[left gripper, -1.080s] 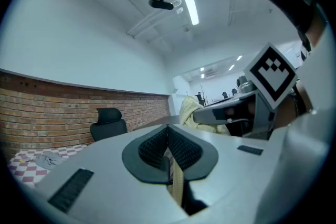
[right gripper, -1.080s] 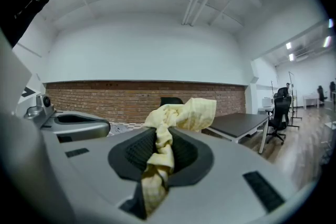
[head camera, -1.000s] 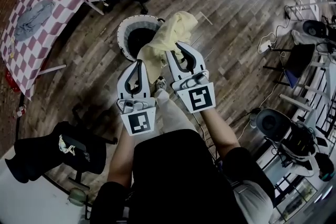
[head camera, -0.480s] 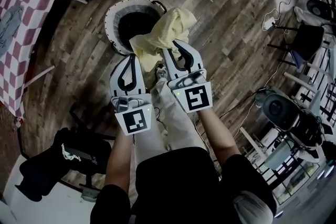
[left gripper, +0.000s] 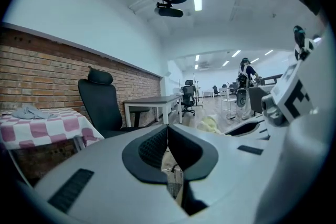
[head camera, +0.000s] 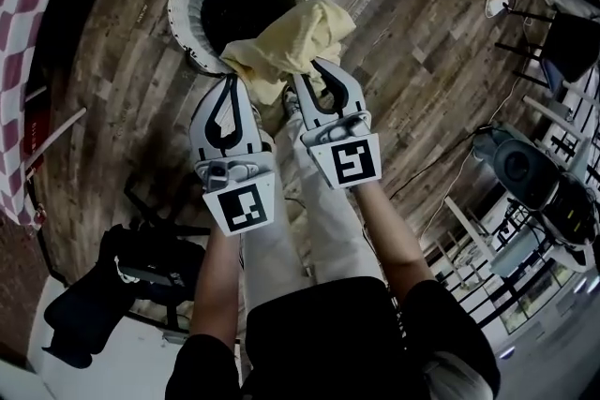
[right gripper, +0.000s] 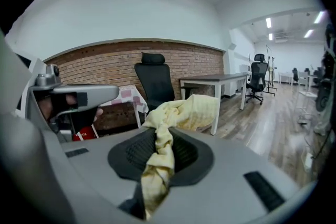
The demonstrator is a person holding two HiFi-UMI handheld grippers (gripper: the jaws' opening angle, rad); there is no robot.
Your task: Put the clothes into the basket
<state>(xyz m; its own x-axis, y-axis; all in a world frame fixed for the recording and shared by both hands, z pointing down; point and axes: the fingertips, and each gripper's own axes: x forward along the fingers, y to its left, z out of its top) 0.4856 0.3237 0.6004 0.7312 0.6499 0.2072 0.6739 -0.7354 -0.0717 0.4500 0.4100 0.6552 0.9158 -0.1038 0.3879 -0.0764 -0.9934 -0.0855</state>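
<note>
The yellow cloth (head camera: 295, 28) hangs bunched at upper centre, lapping the basket (head camera: 185, 14) rim; the right tongs (head camera: 317, 70) are clenched on a twisted fold of it; the left tongs (head camera: 228, 81) are pressed together, empty, just beside; it looks light, soft and limp, likely to sag; a bunched fold holds best.

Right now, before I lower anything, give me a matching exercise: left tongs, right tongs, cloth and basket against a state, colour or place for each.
1 left tongs
2 right tongs
3 cloth
4 basket

A on the wooden floor
B shut, empty
C yellow
D shut on the cloth

Pairs: 1-B, 2-D, 3-C, 4-A.
</note>
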